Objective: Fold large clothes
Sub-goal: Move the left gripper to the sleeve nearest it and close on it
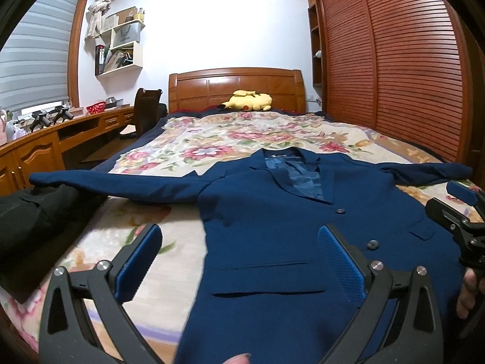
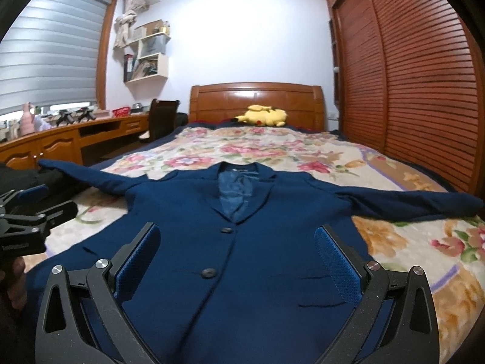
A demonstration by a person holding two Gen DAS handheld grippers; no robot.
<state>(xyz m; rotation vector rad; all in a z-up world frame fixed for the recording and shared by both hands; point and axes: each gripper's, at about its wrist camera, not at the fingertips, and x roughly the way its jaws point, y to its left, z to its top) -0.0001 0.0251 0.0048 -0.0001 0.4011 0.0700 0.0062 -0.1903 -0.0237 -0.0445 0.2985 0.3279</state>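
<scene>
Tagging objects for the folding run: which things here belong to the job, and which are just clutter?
Job:
- navy blazer, spread flat, sleeves out
- floral bedspread under it
- left gripper, open
- right gripper, open

Lying about:
- yellow plush toy by the headboard
- black garment at the bed's left edge
- desk, chair, wall shelves

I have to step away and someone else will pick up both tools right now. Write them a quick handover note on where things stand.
Left hand-held gripper: open, empty, hovering over the jacket's lower left side.
Right hand-held gripper: open, empty, hovering over the jacket's lower front.
Blue jacket: lies face up on the floral bedspread, buttoned, collar toward the headboard, both sleeves spread out sideways.
Done: jacket laid out; no fold made yet.
Left: fold the sleeves in, then fold the body.
</scene>
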